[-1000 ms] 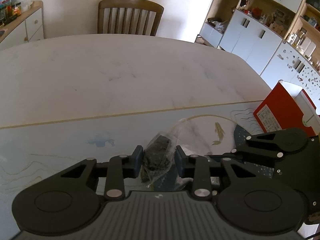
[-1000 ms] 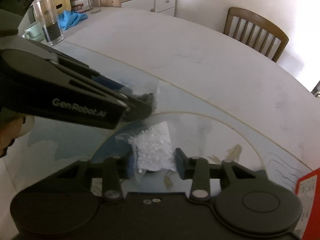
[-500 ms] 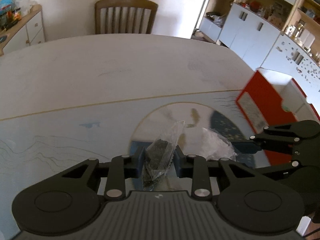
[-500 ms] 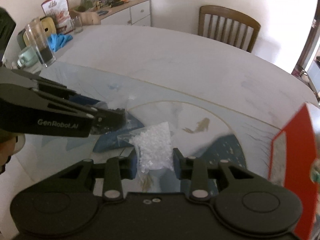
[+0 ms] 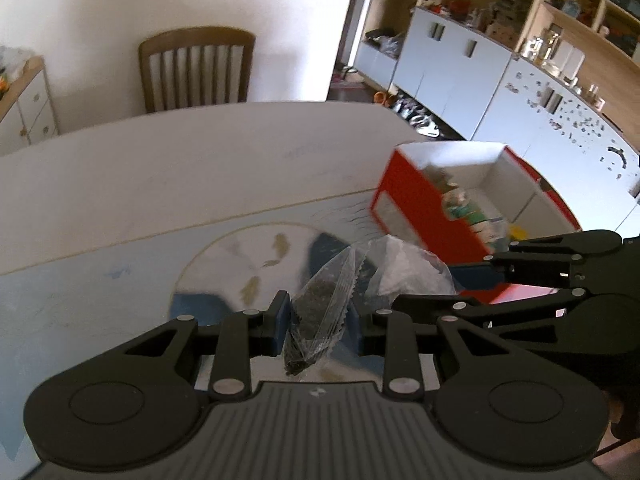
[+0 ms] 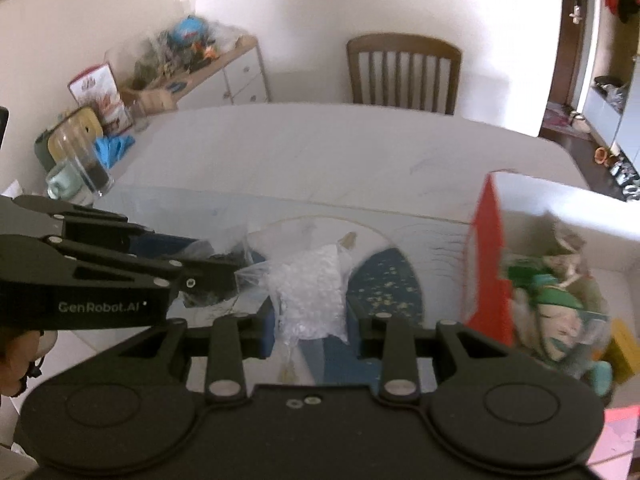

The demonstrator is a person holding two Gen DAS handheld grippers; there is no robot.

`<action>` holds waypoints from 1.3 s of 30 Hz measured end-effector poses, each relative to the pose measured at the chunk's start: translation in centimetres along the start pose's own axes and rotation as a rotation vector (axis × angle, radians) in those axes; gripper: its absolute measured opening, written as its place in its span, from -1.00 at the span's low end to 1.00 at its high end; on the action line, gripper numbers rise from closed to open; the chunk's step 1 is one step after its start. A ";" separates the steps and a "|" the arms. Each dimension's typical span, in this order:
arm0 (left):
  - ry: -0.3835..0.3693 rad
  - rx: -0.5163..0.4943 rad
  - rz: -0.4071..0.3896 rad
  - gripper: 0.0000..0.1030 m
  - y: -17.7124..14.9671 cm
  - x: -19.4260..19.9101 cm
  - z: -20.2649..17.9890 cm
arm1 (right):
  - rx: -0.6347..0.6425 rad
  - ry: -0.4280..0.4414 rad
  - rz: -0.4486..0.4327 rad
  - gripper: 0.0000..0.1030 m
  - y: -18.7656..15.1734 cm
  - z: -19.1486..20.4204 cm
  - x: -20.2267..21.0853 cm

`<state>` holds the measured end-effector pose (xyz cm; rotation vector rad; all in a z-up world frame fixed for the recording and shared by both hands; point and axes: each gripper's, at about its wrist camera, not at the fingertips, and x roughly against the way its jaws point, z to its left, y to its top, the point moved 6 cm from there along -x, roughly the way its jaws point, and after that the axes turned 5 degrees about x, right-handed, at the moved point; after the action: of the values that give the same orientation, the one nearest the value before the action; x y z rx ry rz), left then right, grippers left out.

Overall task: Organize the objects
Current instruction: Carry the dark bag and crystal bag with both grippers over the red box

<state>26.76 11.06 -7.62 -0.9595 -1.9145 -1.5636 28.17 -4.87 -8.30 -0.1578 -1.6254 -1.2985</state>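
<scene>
In the left wrist view, the clear plastic packet of dark bits [image 5: 320, 316] sits at lower centre between the left gripper's [image 5: 318, 326] fingers. Just right of it is the clear bag of white granules [image 5: 404, 274], with the right gripper [image 5: 472, 280] reaching in from the right edge. The open red-sided cardboard box [image 5: 416, 200] stands on the white table [image 5: 200, 168] at centre right, holding packets. The brown slatted wooden chair [image 5: 196, 68] stands behind the table, upper left

Wrist views — downward, shared table [image 5: 200, 168]

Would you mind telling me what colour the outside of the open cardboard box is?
Red outside, white inside: the open cardboard box; clearest in the left wrist view.
</scene>
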 end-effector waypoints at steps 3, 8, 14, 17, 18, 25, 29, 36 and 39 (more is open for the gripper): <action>-0.020 -0.026 -0.015 -0.43 0.6 0.6 -2.4 | -0.016 -0.021 -0.023 -0.37 -0.4 -1.4 1.8; -0.051 -0.072 -0.037 -0.43 1.4 0.9 -6.2 | -0.053 -0.061 -0.056 -0.37 -1.0 -4.1 4.5; -0.080 -0.117 -0.045 -0.43 2.0 0.1 -11.0 | -0.086 -0.095 -0.097 -0.37 -2.0 -7.7 7.4; -0.092 -0.140 -0.043 -0.43 2.2 -0.6 -13.4 | -0.100 -0.109 -0.107 -0.37 -2.8 -9.6 8.5; -0.095 -0.147 -0.041 -0.43 2.3 -0.9 -14.2 | -0.105 -0.112 -0.110 -0.37 -3.0 -10.2 8.8; -0.108 -0.181 -0.028 -0.43 2.5 -2.9 -18.4 | -0.134 -0.143 -0.120 -0.37 -4.7 -14.7 10.8; -0.110 -0.186 -0.018 -0.43 2.4 -4.2 -20.4 | -0.140 -0.160 -0.118 -0.37 -5.4 -17.1 11.5; -0.104 -0.200 -0.005 -0.43 3.0 -6.8 -23.4 | -0.138 -0.193 -0.115 -0.37 -6.3 -21.1 12.3; -0.099 -0.205 0.001 -0.43 3.3 -7.8 -24.3 | -0.137 -0.201 -0.112 -0.37 -6.5 -22.5 12.4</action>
<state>32.77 -13.94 -5.77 -1.1426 -1.8438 -1.7681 31.78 -30.98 -5.19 -0.2927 -1.7344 -1.5208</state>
